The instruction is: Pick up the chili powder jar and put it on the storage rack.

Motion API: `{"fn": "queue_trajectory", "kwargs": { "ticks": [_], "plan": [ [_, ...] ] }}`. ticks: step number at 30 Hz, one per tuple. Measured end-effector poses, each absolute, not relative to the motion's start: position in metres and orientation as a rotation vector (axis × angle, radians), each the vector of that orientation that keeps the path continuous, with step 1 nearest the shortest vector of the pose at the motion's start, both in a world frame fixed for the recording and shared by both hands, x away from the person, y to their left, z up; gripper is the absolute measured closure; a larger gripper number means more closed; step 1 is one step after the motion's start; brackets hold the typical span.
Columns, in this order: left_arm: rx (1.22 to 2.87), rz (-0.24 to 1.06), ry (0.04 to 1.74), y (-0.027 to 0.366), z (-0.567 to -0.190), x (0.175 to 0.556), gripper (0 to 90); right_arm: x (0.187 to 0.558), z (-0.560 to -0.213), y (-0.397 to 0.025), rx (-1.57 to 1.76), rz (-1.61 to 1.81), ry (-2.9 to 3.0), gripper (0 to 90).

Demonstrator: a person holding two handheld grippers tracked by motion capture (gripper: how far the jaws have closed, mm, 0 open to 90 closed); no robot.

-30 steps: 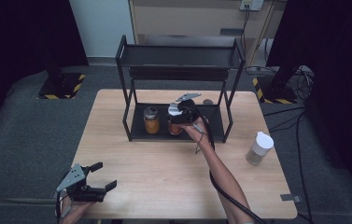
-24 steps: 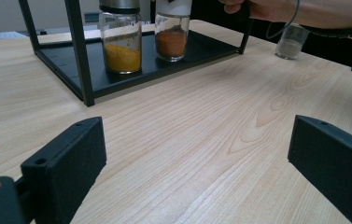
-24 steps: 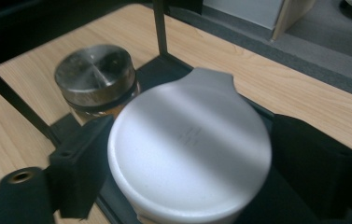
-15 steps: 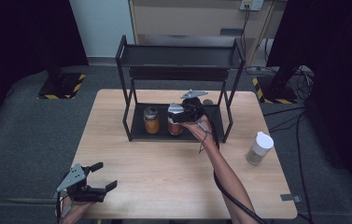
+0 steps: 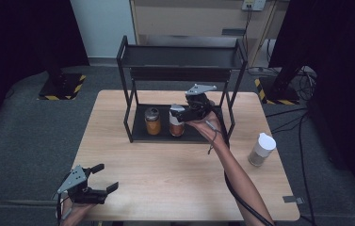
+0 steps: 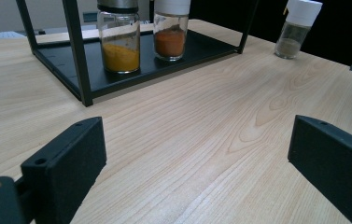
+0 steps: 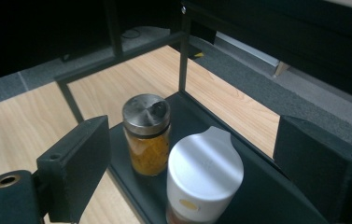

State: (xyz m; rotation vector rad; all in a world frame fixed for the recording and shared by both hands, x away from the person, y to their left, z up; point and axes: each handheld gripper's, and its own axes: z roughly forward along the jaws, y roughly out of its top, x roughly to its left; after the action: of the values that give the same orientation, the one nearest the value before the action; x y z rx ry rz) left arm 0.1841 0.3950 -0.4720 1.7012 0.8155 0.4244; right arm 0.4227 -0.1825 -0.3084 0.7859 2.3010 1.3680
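Little has changed over the last second: the right tongs [image 5: 181,114] have eased slightly back from the white-capped jar [image 5: 177,121], and the left tongs [image 5: 103,178] have stayed put at the near left corner of the desk [image 5: 165,183]. Now the right tongs hover at the rack [image 5: 180,89], jaws spread wide with the jar's cap [image 7: 205,168] between them and no contact showing in the right gripper view. The jar stands upright on the rack's bottom shelf, long axis vertical, cap up, reddish-orange powder inside. Just beside it on its left in the high view stands the metal-lidded jar [image 5: 152,121] of yellow spice, also upright, a narrow gap between the two. Rack posts frame the shelf at each corner, and the upper shelf hangs over it, so headroom is tight; the front is open. The left tongs sit low over bare wood, jaws wide apart, holding nothing. A third shaker [image 5: 262,149] stands alone near the desk's right edge, well clear of the rack.
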Motion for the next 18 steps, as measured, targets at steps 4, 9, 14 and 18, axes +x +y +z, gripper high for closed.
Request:
{"fn": "queue_trajectory", "kwargs": {
  "ticks": [4,9,14,18],
  "plan": [
    [1.700,0.424,0.815,0.395,-0.472,0.184,3.3,0.411,-0.299,-0.192,0.779,1.373,2.280,10.9],
    [1.699,0.426,0.815,0.395,-0.472,0.184,3.2,0.399,-0.288,-0.205,0.770,1.359,2.278,10.6],
    [1.694,0.426,0.824,0.395,-0.472,0.184,2.4,0.380,-0.278,-0.218,0.755,1.360,2.264,10.2],
    [1.695,0.429,0.829,0.394,-0.472,0.184,1.8,0.365,-0.276,-0.230,0.737,1.385,2.249,9.8]
  ]
}}
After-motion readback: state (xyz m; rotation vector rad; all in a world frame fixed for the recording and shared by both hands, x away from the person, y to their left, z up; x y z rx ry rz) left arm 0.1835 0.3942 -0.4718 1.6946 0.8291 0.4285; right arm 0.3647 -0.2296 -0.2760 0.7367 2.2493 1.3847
